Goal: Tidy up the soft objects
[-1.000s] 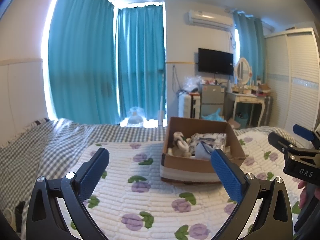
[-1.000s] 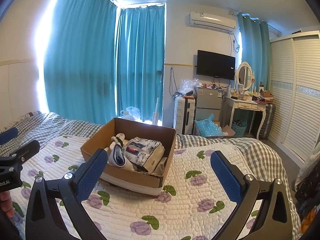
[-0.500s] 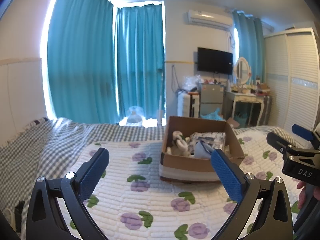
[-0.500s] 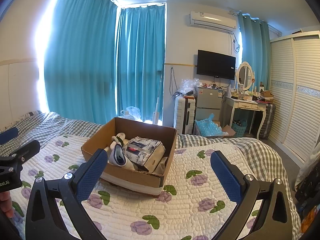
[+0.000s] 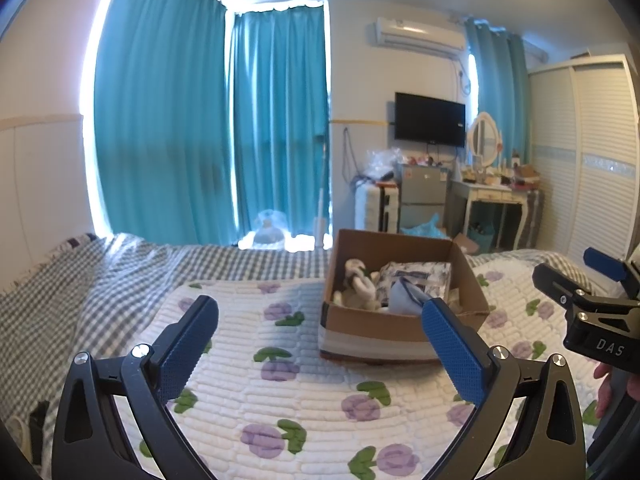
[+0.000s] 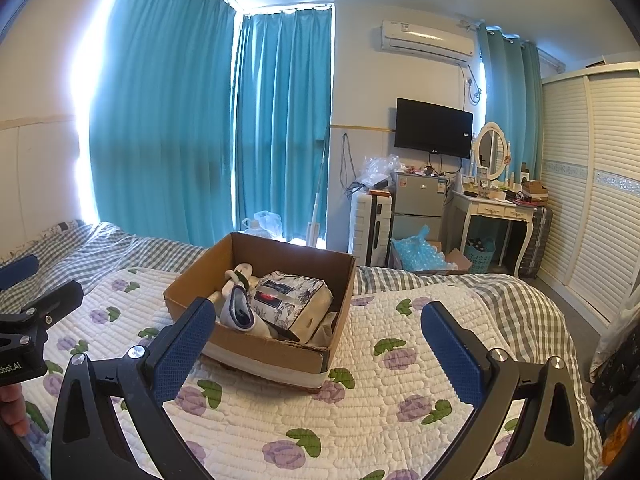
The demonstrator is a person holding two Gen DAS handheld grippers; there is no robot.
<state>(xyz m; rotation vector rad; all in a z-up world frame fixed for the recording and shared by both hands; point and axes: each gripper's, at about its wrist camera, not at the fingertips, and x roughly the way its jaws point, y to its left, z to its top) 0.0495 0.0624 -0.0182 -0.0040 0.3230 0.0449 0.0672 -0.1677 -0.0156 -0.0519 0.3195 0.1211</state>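
Observation:
A brown cardboard box (image 5: pixel 468 276) (image 6: pixel 276 348) stands on the flowered white quilt (image 5: pixel 280 392) (image 6: pixel 384 392). Inside lie a white plush toy (image 5: pixel 360 284) (image 6: pixel 236 280), a flower-print packed bundle (image 5: pixel 416 276) (image 6: pixel 292 300) and a pale blue-edged soft item (image 5: pixel 400 300) (image 6: pixel 236 312). My left gripper (image 5: pixel 320 332) is open and empty, held above the quilt short of the box. My right gripper (image 6: pixel 314 330) is open and empty, held just short of the box's near wall. Each gripper shows at the edge of the other's view.
A grey checked sheet (image 5: pixel 80 280) covers the bed beyond the quilt. Teal curtains (image 6: pixel 200 120) hang behind. A small fridge (image 6: pixel 416 204), suitcase (image 6: pixel 368 224), white dressing table (image 6: pixel 496 208) and wardrobe (image 6: pixel 592 200) stand past the bed on the right.
Both views have shifted very slightly; the box sits a touch lower and nearer in the frames. Both grippers stay open and empty.

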